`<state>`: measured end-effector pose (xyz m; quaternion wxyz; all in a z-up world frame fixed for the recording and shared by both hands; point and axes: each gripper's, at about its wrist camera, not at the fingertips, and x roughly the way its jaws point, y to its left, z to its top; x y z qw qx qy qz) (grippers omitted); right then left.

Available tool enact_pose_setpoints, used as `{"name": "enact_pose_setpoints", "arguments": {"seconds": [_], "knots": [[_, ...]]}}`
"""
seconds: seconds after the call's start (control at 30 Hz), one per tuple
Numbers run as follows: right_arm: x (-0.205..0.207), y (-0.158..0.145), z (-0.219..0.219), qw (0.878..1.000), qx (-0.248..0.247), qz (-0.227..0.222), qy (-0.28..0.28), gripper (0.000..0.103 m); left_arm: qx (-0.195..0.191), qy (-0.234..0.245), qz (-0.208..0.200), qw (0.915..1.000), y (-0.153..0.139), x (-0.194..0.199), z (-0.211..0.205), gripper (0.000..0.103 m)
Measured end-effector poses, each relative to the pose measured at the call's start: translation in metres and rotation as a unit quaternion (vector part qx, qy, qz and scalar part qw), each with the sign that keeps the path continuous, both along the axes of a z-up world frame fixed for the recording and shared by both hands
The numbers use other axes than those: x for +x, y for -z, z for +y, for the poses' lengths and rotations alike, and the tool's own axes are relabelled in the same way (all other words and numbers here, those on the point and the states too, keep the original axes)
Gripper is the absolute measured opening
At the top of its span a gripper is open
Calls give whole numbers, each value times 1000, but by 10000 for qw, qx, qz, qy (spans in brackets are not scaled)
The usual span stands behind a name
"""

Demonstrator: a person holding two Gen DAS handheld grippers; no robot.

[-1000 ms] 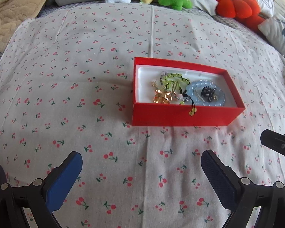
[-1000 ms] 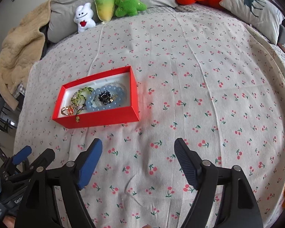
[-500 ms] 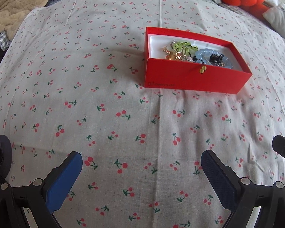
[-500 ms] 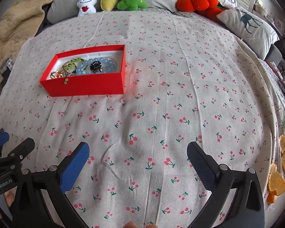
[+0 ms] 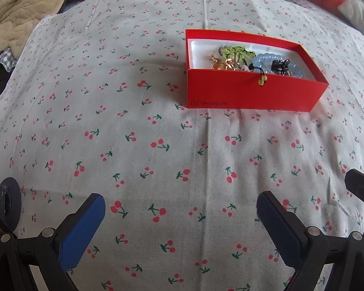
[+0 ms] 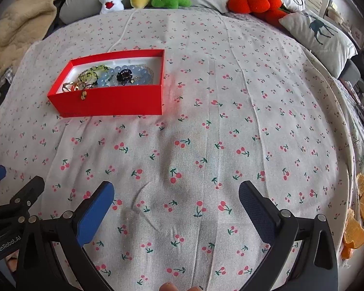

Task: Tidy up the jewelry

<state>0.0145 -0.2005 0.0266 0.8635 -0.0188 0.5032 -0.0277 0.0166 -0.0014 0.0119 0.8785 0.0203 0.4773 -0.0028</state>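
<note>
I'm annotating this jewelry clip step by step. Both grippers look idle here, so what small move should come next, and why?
Probably bring the open left hand-held gripper forward to the red box. Both it and the right hand-held gripper are open, empty and short of the box, and a small beaded cord hangs over the front wall, an easy first grasp.

Both wrist views look forward, low over the bedspread (image 5: 157,145), sharing the red box (image 6: 114,101) from well back.

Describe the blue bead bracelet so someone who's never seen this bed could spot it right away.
On the cherry-print bedspread sits an open red box. Among the jewelry inside lies the blue bead bracelet, a ring of pale, round, translucent beads, unlike the green piece beside it.
</note>
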Motion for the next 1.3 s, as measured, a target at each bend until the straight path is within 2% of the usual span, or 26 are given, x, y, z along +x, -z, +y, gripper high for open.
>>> {"name": "enact_pose_setpoints", "arguments": {"seconds": [0.87,1.3], "knots": [[-1,-1,-2,10000,-61,-32,41,103,-95,94,142,9998,4,1,-6,102],[-1,2,0,9999,-110,9,31,103,-167,-6,189,9997,3,2,-2,102]]}}
